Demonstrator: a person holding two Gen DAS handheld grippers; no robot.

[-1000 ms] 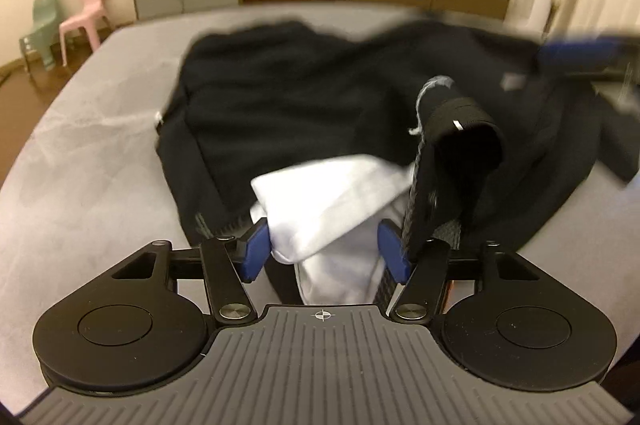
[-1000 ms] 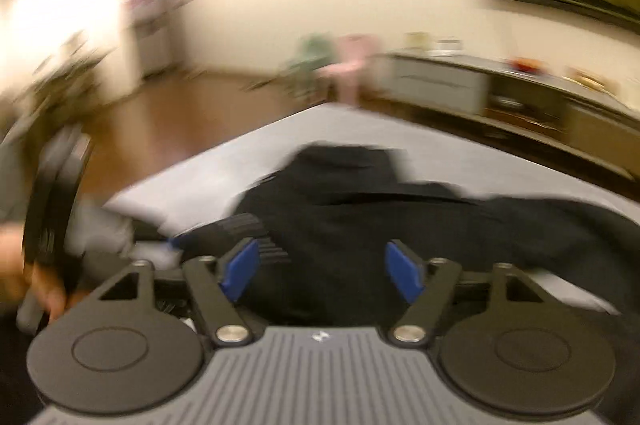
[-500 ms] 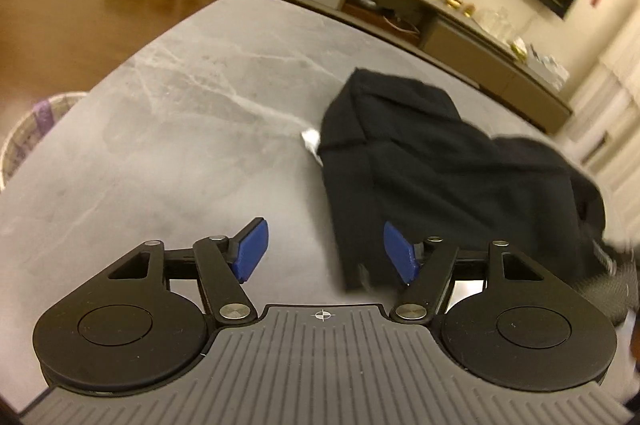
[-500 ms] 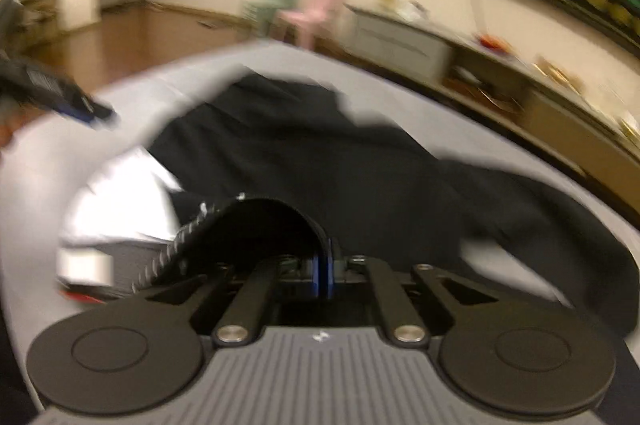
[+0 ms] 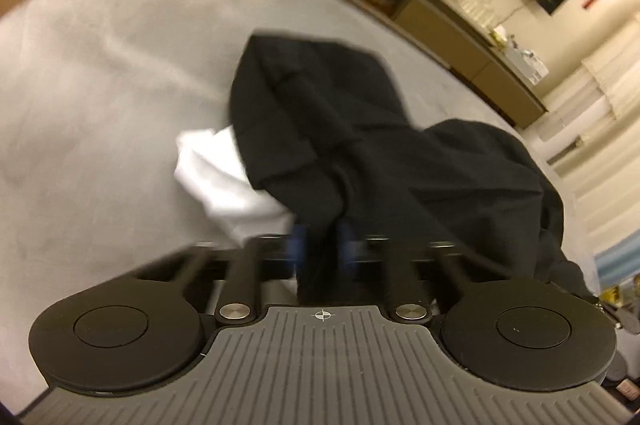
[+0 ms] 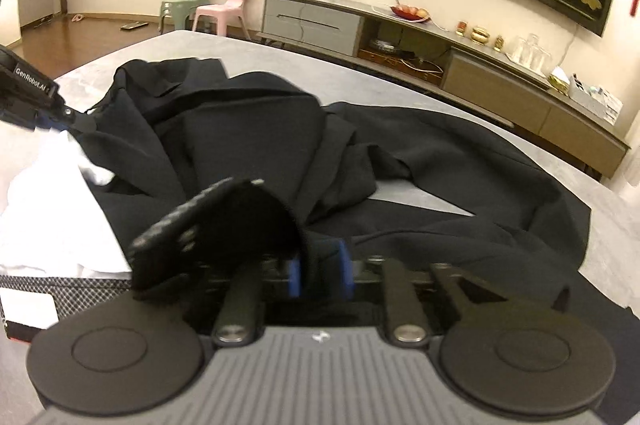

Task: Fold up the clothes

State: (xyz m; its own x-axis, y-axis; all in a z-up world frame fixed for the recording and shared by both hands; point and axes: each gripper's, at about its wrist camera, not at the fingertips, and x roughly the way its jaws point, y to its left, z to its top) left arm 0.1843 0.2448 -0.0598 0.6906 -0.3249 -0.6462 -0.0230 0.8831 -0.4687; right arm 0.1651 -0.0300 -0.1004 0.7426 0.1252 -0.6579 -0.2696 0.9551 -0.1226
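We see the left gripper's (image 5: 320, 253) blue pads blurred, and black cloth (image 5: 360, 145) hides part of the white cloth (image 5: 224, 181).

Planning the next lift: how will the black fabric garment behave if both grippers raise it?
The black fabric garment will probably sag and drape: it lies in soft creases on the grey table. Pinched by the left gripper and right gripper, it bunches, so it likely hangs unevenly. The white cloth may drag along.
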